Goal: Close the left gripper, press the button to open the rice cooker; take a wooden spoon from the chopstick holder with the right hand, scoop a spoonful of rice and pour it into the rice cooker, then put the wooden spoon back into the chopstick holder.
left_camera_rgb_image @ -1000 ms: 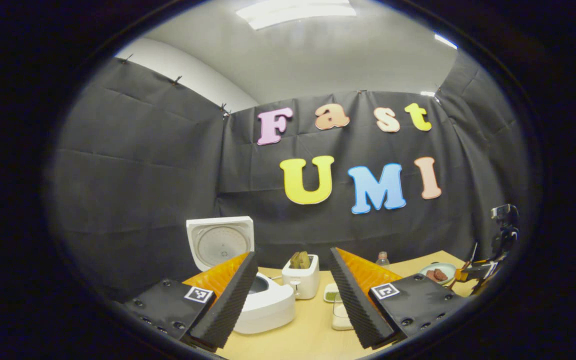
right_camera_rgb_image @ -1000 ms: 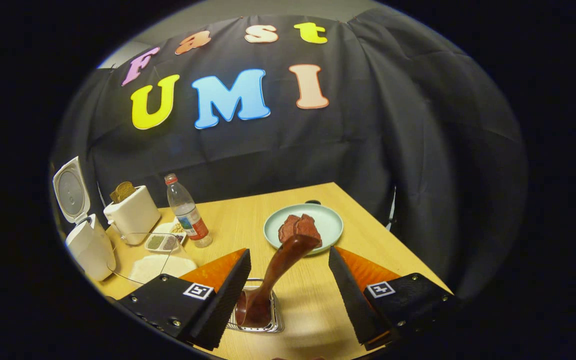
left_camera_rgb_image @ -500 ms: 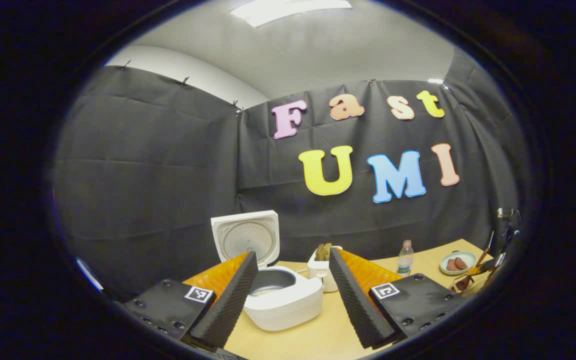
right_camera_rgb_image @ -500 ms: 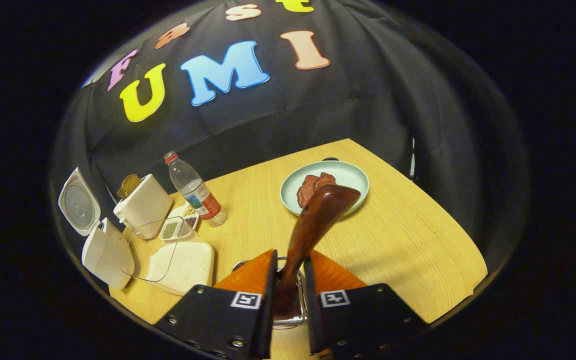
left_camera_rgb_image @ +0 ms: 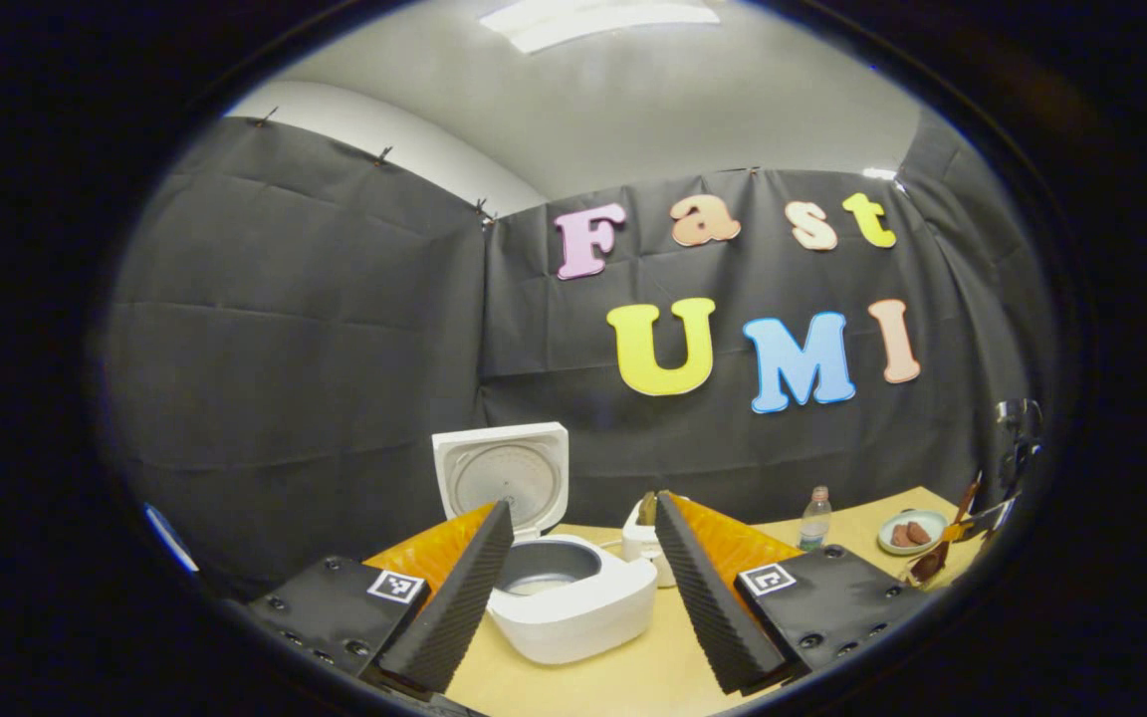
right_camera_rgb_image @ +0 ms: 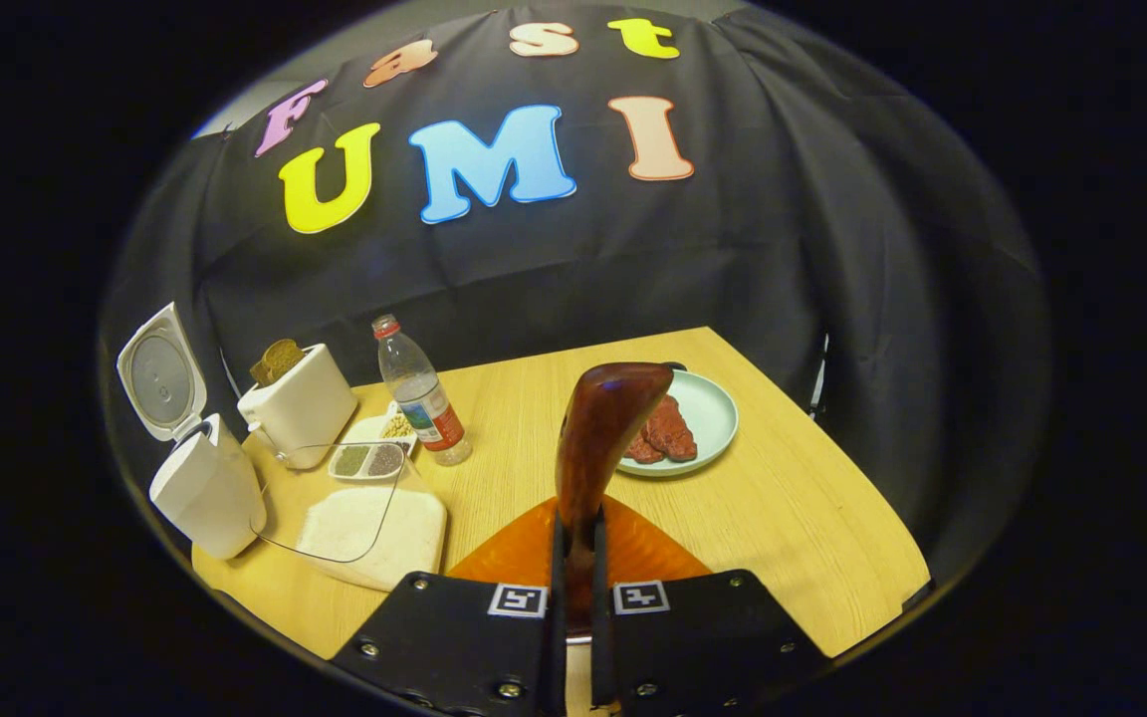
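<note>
Right gripper [right_camera_rgb_image: 573,558] jaws clamped on wooden spoon [right_camera_rgb_image: 598,428], frame centre. Left gripper [left_camera_rgb_image: 583,588] jaws wide. Lift straight up clear, then swing to rice tray [right_camera_rgb_image: 364,533] lower left.

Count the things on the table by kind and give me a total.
Rice cooker: 1
Toaster: 1
Water bottle: 1
Plate: 1
Rice container: 1
Divided dish of grains: 1
Wooden spoon, in the right gripper: 1
Total: 7
</note>
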`<state>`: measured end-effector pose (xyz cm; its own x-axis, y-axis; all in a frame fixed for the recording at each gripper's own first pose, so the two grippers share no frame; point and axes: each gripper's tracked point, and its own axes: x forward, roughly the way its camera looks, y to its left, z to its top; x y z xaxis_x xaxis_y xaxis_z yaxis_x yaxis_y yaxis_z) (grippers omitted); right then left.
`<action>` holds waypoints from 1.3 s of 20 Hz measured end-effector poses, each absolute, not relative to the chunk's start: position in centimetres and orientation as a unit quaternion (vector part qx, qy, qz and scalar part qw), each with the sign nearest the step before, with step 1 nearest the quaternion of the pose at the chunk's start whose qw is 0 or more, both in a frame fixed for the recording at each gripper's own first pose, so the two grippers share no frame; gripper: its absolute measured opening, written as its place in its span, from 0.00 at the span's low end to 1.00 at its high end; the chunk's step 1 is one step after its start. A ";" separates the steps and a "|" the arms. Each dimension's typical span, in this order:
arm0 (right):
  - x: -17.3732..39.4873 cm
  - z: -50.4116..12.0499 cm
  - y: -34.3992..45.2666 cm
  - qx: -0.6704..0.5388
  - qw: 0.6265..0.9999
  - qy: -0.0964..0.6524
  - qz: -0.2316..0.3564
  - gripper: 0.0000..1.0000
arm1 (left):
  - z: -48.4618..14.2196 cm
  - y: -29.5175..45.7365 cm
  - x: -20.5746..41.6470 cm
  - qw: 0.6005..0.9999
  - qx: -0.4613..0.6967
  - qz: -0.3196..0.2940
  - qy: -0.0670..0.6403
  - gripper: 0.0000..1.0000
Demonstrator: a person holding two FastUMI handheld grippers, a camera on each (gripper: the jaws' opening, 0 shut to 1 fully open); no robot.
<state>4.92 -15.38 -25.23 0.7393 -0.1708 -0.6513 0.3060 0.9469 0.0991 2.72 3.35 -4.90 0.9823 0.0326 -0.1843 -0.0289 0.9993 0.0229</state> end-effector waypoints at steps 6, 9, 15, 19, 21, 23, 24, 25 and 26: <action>6.8 -19.5 -13.7 0.096 0.946 0.278 -0.135 0.10 | -5.5 4.6 3.9 0.996 -0.004 0.005 0.093 0.99; 8.4 -17.7 -11.5 0.112 0.952 0.255 -0.125 0.10 | -5.8 5.7 4.3 0.996 -0.011 0.004 0.093 1.00; 11.9 -17.8 -5.9 0.139 0.955 0.239 -0.103 0.10 | -7.1 9.2 4.6 0.994 -0.013 0.017 0.104 0.99; 14.1 -19.8 -1.7 0.156 0.953 0.247 -0.078 0.10 | -7.9 12.3 4.1 0.992 -0.013 0.040 0.115 0.99; 14.9 -21.4 0.2 0.154 0.952 0.254 -0.067 0.10 | -7.8 14.1 3.8 0.992 -0.010 0.055 0.117 0.98; 15.7 -22.9 1.9 0.154 0.951 0.263 -0.059 0.10 | -7.8 15.7 3.4 0.990 -0.002 0.071 0.121 0.95; 16.1 -23.7 2.6 0.155 0.950 0.267 -0.056 0.10 | -7.8 16.4 3.1 0.989 0.002 0.080 0.122 0.94; 16.5 -24.6 3.3 0.156 0.948 0.271 -0.054 0.10 | -7.7 17.1 2.8 0.989 0.006 0.087 0.122 0.94; 16.8 -25.4 3.9 0.156 0.946 0.278 -0.052 0.10 | -7.5 17.7 2.4 0.988 0.010 0.095 0.122 0.99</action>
